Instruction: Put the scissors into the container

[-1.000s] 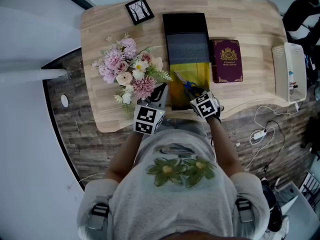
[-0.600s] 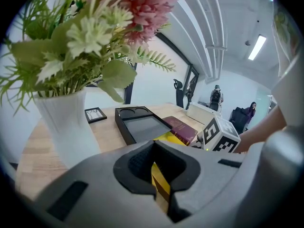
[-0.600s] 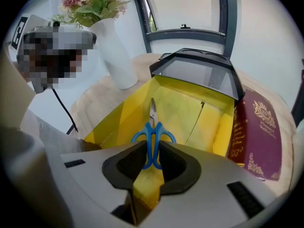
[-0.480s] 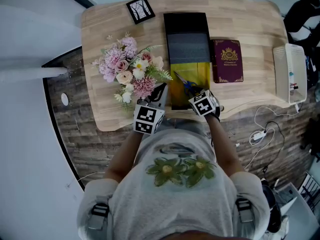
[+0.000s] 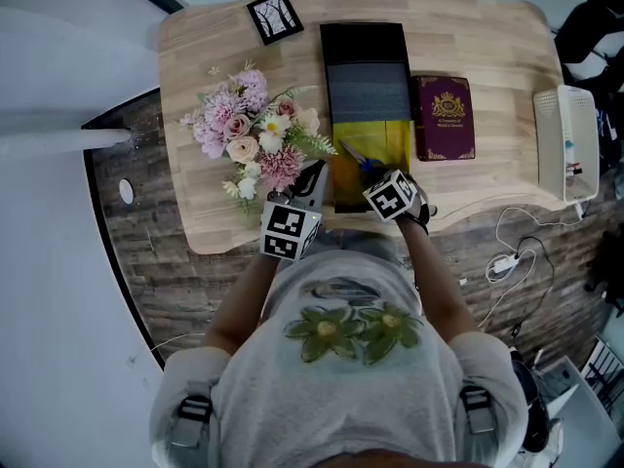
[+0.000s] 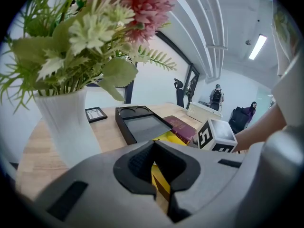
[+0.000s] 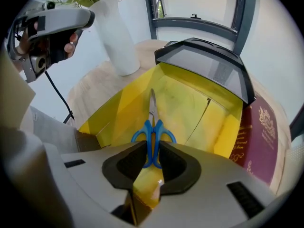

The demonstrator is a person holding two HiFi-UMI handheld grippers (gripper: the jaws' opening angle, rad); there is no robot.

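Note:
The blue-handled scissors [image 7: 153, 127] hang blades-forward over the open yellow container [image 7: 190, 99]. My right gripper [image 7: 152, 152] is shut on their handles. In the head view the scissors [image 5: 363, 162] show just past the right gripper [image 5: 380, 177], above the near end of the yellow container [image 5: 395, 144]. My left gripper [image 5: 315, 179] is at the container's near left edge. In the left gripper view its jaws [image 6: 155, 169] stand nearly together, shut on a yellow strip of the container's wall [image 6: 161, 186].
A black tray [image 5: 366, 66] lies beyond the yellow container, with a maroon book [image 5: 444, 118] to its right. A white vase of pink flowers [image 5: 258, 135] stands left of the container, a small picture frame [image 5: 273, 18] at the back. A white box [image 5: 565, 139] sits at the table's right edge.
My right gripper has shifted a little forward and left with the scissors, farther over the yellow container. The left gripper has stayed in place.

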